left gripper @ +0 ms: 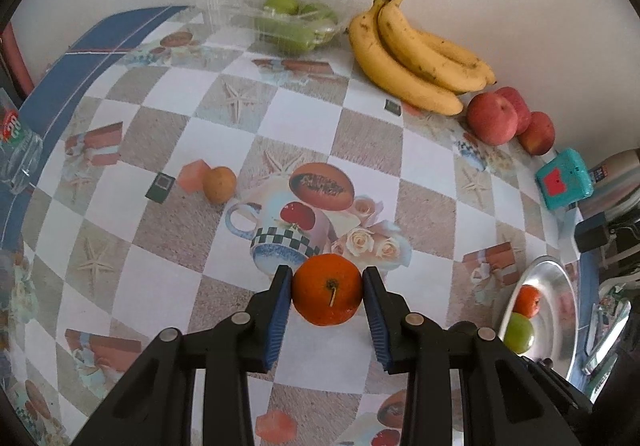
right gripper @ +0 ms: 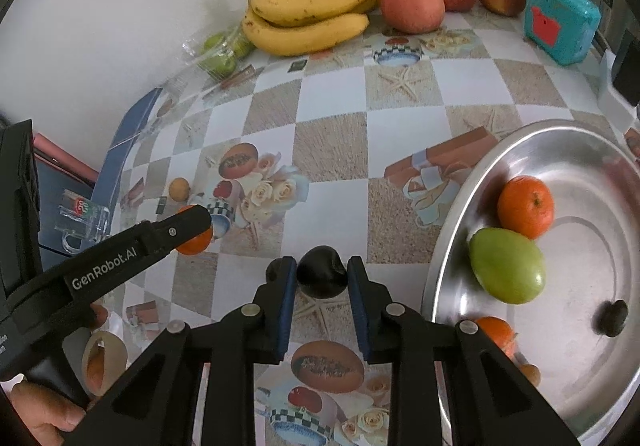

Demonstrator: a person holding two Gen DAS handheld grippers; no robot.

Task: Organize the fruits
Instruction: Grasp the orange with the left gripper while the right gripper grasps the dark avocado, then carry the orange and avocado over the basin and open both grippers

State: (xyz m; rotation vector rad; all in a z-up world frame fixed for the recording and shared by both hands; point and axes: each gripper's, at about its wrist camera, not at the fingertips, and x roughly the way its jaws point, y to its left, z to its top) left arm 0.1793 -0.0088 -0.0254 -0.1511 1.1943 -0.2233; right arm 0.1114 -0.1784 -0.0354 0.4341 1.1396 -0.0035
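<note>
Left gripper [left gripper: 326, 288] clamps an orange [left gripper: 327, 289]; right gripper [right gripper: 322, 278] pinches a plum [right gripper: 322, 273]. Carrying step (both loaded); next, release over the tray [right gripper: 460, 246].

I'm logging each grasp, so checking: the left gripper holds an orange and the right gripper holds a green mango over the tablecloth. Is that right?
Not quite. The right gripper holds a dark plum, not a green mango; the right wrist view shows the green mango lying in the metal tray. The rest stands: the left gripper holds an orange over the tablecloth.
</note>
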